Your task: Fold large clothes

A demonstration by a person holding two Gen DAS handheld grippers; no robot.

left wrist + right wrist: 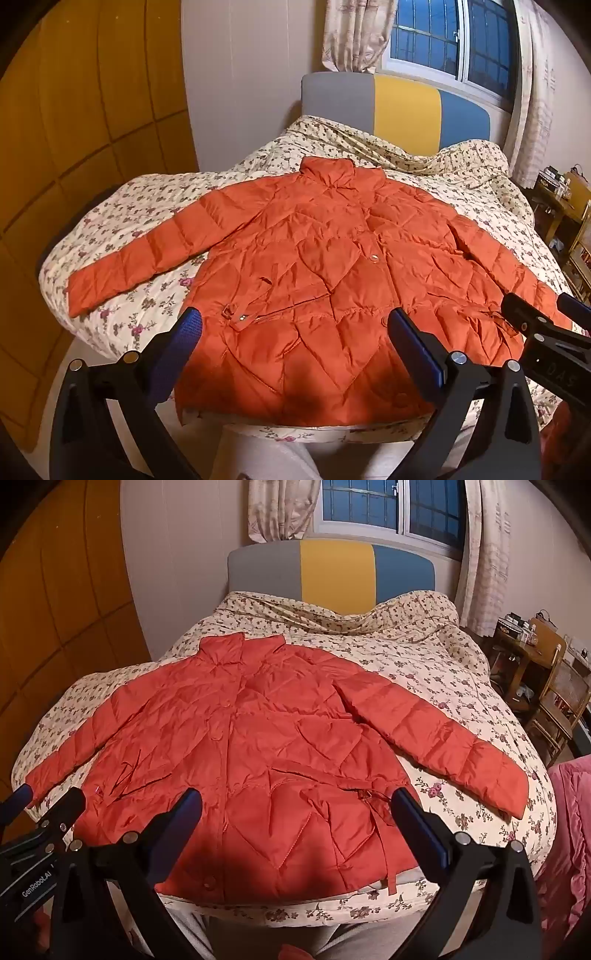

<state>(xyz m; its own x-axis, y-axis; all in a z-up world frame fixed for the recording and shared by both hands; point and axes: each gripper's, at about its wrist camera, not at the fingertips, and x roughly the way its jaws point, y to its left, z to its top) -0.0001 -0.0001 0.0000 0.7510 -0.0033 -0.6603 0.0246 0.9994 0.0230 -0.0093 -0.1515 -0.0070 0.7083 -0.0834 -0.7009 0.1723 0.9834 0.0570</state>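
An orange quilted puffer jacket (325,251) (258,746) lies spread flat, front up, on a bed, collar toward the headboard and both sleeves stretched out sideways. My left gripper (293,328) hovers open above the jacket's hem, nothing between its blue-padded fingers. My right gripper (295,808) is open too, held over the hem on the jacket's right half. Each gripper shows at the edge of the other's view: the right gripper (543,314) near the right sleeve cuff, the left gripper (48,801) near the left cuff.
The bed carries a floral quilt (461,177) (424,657) and a grey, yellow and blue headboard (332,568). A wooden wardrobe (74,129) stands at the left. Wooden chair (554,694) and cluttered shelf sit at the right, with a pink cloth (569,830) nearby.
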